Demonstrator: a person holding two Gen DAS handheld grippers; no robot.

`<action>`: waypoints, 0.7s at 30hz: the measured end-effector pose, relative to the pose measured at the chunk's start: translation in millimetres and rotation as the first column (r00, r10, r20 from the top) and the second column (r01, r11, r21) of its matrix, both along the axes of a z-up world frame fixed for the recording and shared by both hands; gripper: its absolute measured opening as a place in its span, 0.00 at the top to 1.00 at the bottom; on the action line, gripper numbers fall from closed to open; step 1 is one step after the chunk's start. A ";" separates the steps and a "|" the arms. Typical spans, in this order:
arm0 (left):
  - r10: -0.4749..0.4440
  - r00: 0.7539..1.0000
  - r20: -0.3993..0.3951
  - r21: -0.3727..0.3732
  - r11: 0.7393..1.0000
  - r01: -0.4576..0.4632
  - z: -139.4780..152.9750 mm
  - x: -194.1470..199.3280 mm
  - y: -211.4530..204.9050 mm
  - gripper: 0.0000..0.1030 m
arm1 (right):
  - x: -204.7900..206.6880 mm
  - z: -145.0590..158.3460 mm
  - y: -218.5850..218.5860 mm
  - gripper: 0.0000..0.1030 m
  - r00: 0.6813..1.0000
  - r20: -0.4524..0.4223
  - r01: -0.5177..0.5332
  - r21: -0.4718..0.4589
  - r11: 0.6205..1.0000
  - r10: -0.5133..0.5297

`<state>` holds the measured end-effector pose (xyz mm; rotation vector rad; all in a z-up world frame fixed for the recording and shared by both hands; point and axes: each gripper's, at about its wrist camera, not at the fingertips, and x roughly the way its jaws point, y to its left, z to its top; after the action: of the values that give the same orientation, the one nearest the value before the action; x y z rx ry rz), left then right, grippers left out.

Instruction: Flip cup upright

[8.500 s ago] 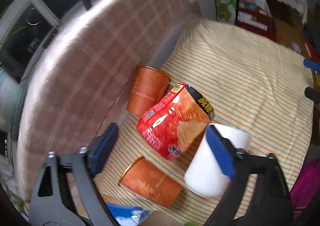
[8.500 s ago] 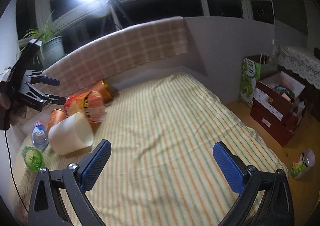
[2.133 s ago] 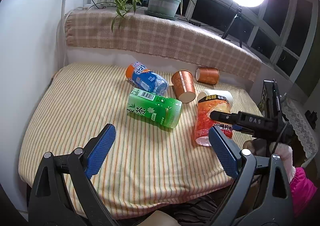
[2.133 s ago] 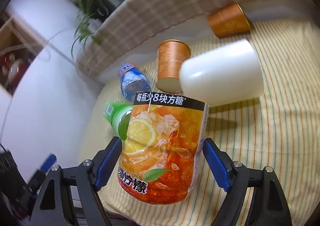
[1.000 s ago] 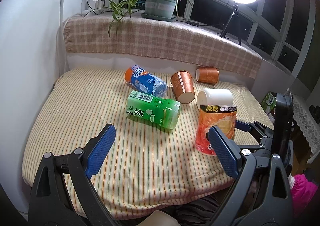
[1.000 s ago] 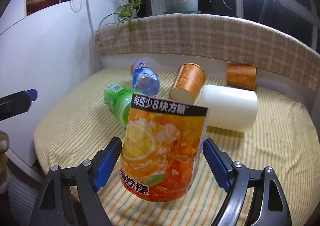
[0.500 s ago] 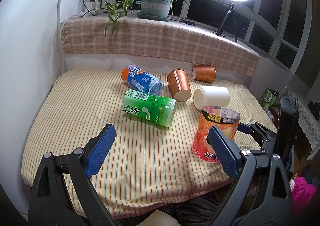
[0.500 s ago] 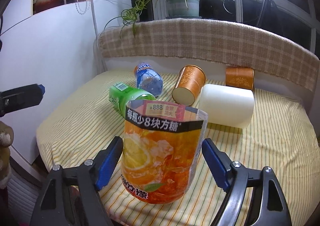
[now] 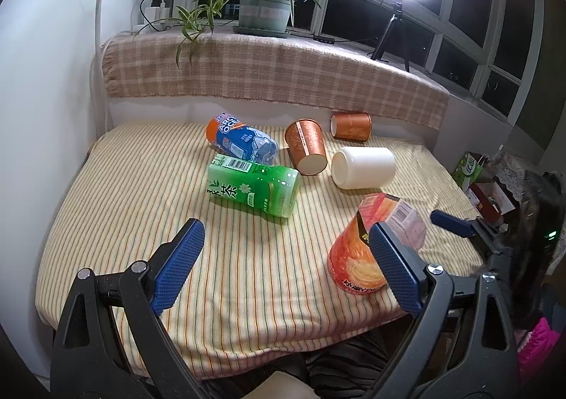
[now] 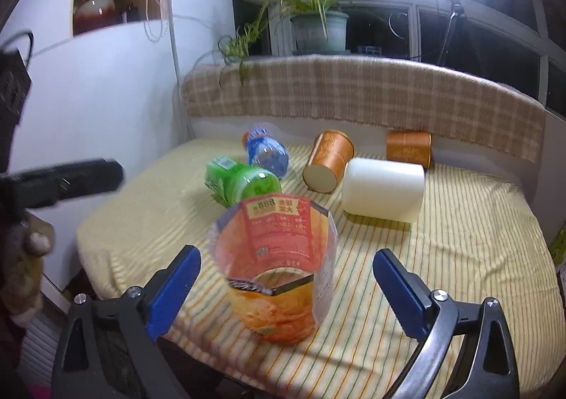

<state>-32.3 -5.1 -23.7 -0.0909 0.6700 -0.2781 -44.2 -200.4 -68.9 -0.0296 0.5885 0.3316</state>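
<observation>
Striped bed [image 9: 141,186] carries everything, soft and a bit rumpled, so anything stood on it can tip. Orange cut-bottle cup [image 10: 276,268] stands mouth up near the front edge, at about 4 o'clock of the bed in the left view, and looks tilted there [image 9: 368,250]; it is light and thin-walled, so on soft cloth it could topple or roll off the near edge. Right gripper [image 10: 286,278] has its fingers wide either side of the cup, not touching it; a careless pull-back could clip the rim. Left gripper [image 9: 286,257] also wide, holding nothing, its right finger overlapping the cup in view. White cup [image 9: 364,167], green bottle [image 9: 254,188], blue bottle [image 9: 240,140] and two copper cups [image 9: 306,149] [image 9: 350,126] lie on their sides toward 12 o'clock, apart from the orange cup; a fall that way could knock the white one.
</observation>
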 end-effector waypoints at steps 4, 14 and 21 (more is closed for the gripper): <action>-0.002 1.000 0.027 0.016 1.000 0.001 2.5 -11.0 -3.7 0.07 | -18.4 15.9 -9.2 0.03 0.999 0.034 0.023 0.042 0.999 -0.024; 0.048 0.985 0.166 0.061 0.996 -0.059 18.1 -40.2 -12.8 0.07 | -51.9 43.6 -36.6 0.00 0.968 0.100 0.231 0.016 0.973 -0.232; 0.086 0.966 0.242 0.091 0.990 -0.111 23.2 -48.6 -18.1 0.01 | -58.6 51.0 -52.1 0.00 0.942 0.138 0.310 0.001 0.951 -0.307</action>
<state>-80.9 -23.2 -0.4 0.0089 0.4390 -0.1540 -102.8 -252.5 -17.9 0.0201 0.4511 0.0174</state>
